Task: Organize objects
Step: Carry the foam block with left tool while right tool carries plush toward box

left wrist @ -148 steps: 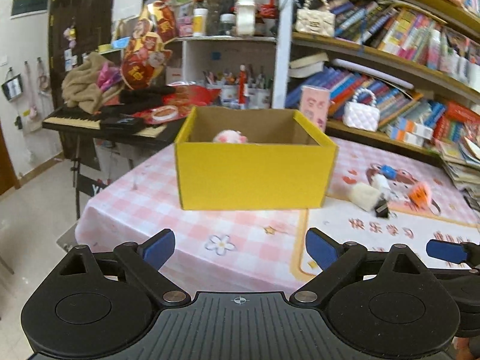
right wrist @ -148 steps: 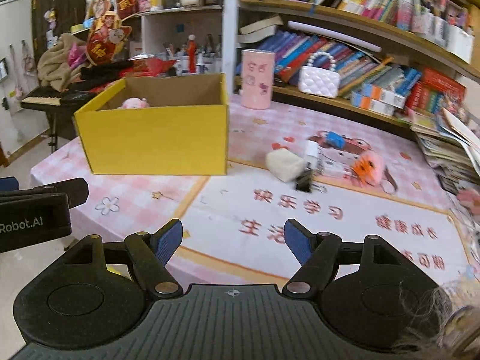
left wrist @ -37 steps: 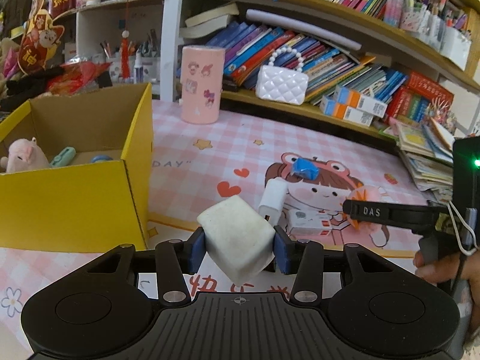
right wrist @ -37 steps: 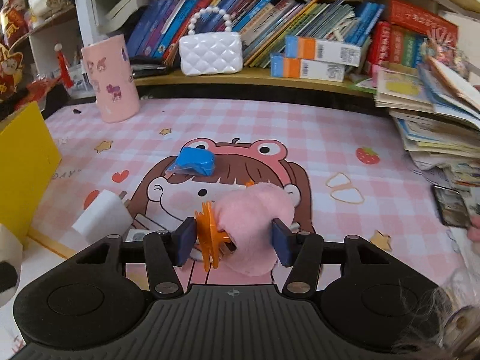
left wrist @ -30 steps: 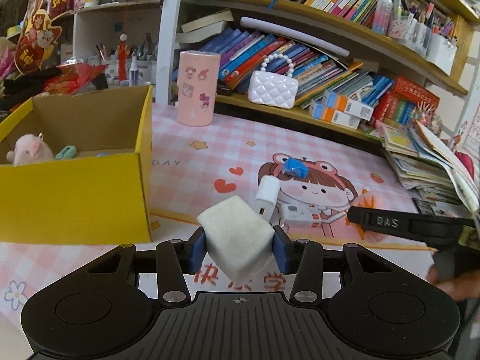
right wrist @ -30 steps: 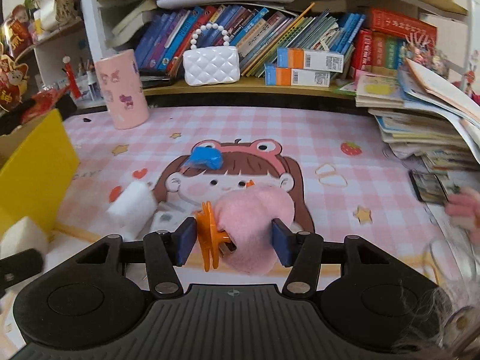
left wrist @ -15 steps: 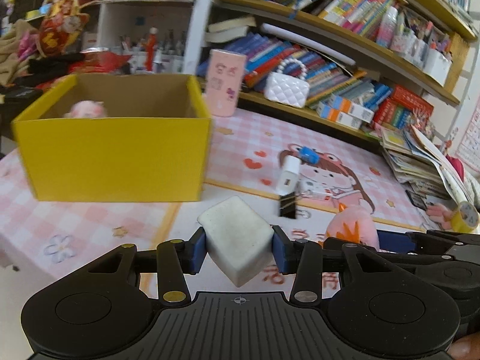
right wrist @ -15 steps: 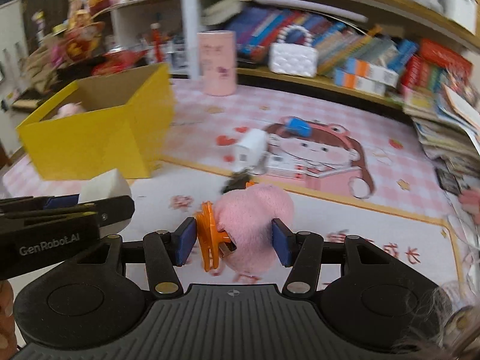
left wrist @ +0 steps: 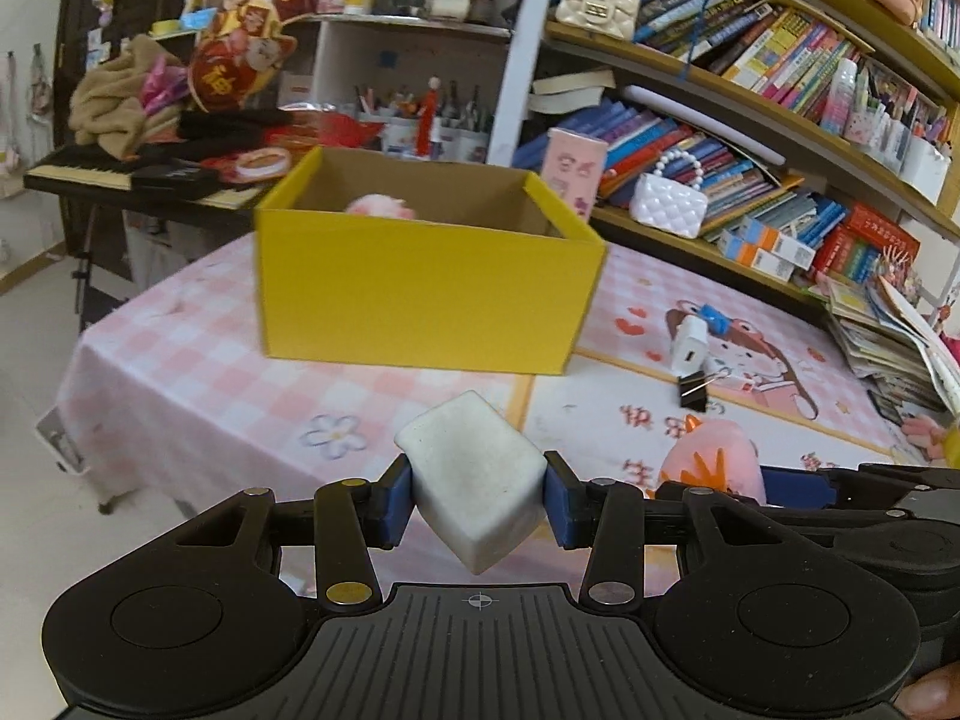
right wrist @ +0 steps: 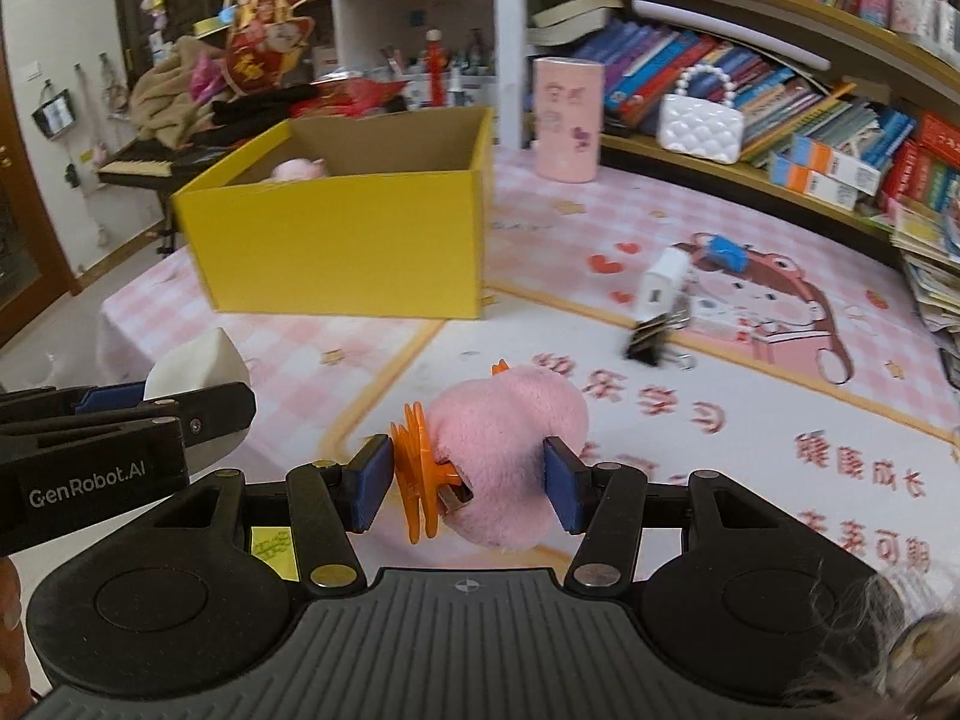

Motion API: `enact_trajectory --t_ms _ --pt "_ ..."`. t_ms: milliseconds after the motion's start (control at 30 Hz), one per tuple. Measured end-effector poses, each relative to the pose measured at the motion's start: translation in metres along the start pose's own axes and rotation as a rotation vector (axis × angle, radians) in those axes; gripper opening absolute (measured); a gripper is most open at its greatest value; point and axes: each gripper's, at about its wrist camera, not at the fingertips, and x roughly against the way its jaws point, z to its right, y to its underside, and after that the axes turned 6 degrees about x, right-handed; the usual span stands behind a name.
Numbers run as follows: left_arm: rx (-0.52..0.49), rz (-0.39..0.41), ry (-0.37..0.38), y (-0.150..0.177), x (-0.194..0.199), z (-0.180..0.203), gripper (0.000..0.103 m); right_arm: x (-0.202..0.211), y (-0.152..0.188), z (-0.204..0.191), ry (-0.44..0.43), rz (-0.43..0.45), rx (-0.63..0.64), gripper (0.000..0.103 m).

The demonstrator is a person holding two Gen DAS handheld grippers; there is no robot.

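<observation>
My left gripper [left wrist: 478, 507] is shut on a white foam block [left wrist: 474, 483], held above the table's near edge in front of the yellow cardboard box [left wrist: 420, 294]. My right gripper [right wrist: 467, 489] is shut on a pink plush toy [right wrist: 510, 450] with an orange clip [right wrist: 417, 474], to the right of the left gripper [right wrist: 180, 405]. The plush also shows in the left wrist view [left wrist: 714, 468]. The box [right wrist: 342, 252] is open on top and holds a pink plush pig [right wrist: 297, 169].
On the pink tablecloth lie a white charger [left wrist: 689, 343], a black binder clip [left wrist: 693, 393] and a blue clip [left wrist: 714, 319]. A pink cylinder [right wrist: 567, 120] and white purse [right wrist: 699, 123] stand by the bookshelf. Stacked magazines [left wrist: 882, 348] lie at right.
Both grippers, still holding their objects, have pulled back and swung left toward the yellow box, which now sits more central in both views.
</observation>
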Motion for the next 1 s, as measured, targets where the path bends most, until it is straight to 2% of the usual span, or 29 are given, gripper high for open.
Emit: enact_trajectory --t_ms 400,633,867,1000 --pt "-0.015 0.02 -0.03 0.004 0.032 -0.045 0.042 0.009 0.008 -0.056 -0.042 0.013 -0.01 0.051" --pt "-0.039 0.039 -0.009 -0.001 0.041 -0.057 0.041 0.01 0.004 -0.076 -0.037 0.03 -0.019 0.051" --pt "-0.043 0.095 0.019 -0.024 0.038 -0.058 0.041 0.011 -0.013 -0.077 0.0 0.074 0.002 0.051" --pt "-0.037 0.156 0.038 -0.051 0.028 -0.053 0.041 0.008 -0.035 -0.072 0.021 0.123 0.028 0.051"
